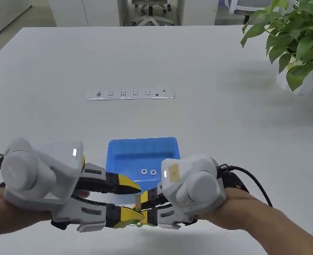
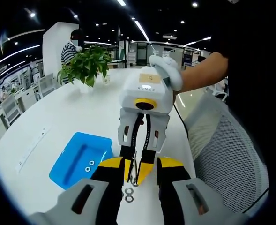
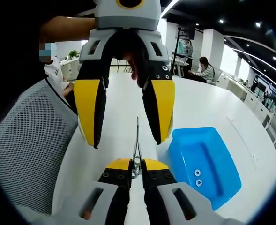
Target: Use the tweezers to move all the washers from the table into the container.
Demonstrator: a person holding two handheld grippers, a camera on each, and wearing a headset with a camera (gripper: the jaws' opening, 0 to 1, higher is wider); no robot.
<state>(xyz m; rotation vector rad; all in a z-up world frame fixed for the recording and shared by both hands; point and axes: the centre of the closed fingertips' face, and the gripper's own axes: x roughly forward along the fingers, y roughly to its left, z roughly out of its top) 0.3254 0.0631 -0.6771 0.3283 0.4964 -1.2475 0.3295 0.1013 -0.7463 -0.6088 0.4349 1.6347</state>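
Judged partly done. Largest first: a broad white table (image 1: pixel 199 79), matte and plain around the work. Set on it near the person, a shallow blue container (image 1: pixel 140 147), rectangular with rounded corners and a sunken floor.

Just on the near side of the container, facing each other tip to tip, the left tongs (image 3: pixel 126 138) and the right tongs (image 3: pixel 137 164). Left tongs spread wide, gripping nothing, yellow tips standing either side of the tweezers (image 3: pixel 137 133). Right tongs pinched closed on the tweezers' rear end, pointing them toward the left tongs. Tweezers thin, bare metal, the two slender arms nearly together.

Already in: two washers (image 1: pixel 144 171), small flat silvery rings lying side by side on the container floor. Left to move: what look like two more washers (image 2: pixel 128 198) on the table beneath the tweezers, seen in the left gripper view, half hidden between the tongs, so the count is unsure.
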